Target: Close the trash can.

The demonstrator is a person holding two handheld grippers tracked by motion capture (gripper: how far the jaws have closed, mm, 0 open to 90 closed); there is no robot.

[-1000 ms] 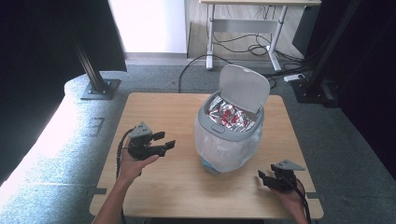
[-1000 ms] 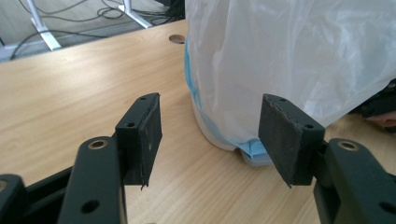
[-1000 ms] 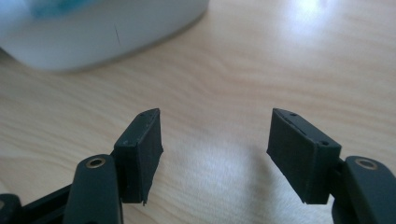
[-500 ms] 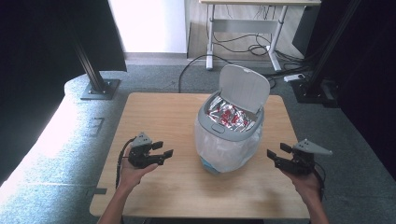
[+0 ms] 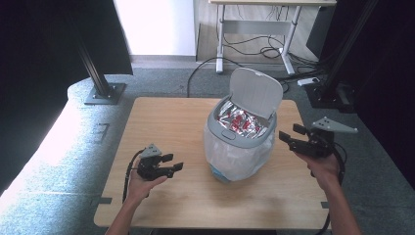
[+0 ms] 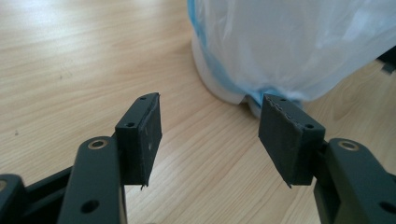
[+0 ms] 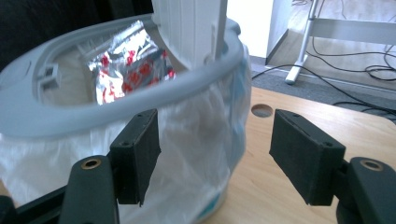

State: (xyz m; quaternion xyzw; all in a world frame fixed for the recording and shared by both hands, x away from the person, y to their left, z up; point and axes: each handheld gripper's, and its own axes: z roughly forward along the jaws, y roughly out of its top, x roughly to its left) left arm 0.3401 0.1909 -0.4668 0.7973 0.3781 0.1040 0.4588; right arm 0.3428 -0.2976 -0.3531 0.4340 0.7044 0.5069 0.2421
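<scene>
A small waste bin (image 5: 240, 142) stood upright near the middle of the wooden table (image 5: 161, 117), a little toward the right, its long axis running straight up and down. Its mouth faced the ceiling, and the hinged lid (image 5: 256, 93) was swung up and back on the far side, its inner face turned toward the person. A white plastic liner (image 5: 235, 154) hung over the outside of the bin under the grey rim (image 7: 140, 100), and shiny red and silver wrappers (image 5: 240, 120) lay inside.

The left gripper (image 5: 169, 164) sat low over the table to the bin's left, jaws pointing at the bin's base and standing wide apart with nothing between them; in the left gripper view the bottom edge of the bin (image 6: 233, 95) was just beyond the pads. The right gripper (image 5: 289, 137) was held up at rim height just right of the bin, jaws equally wide and empty, apart from the liner.
</scene>
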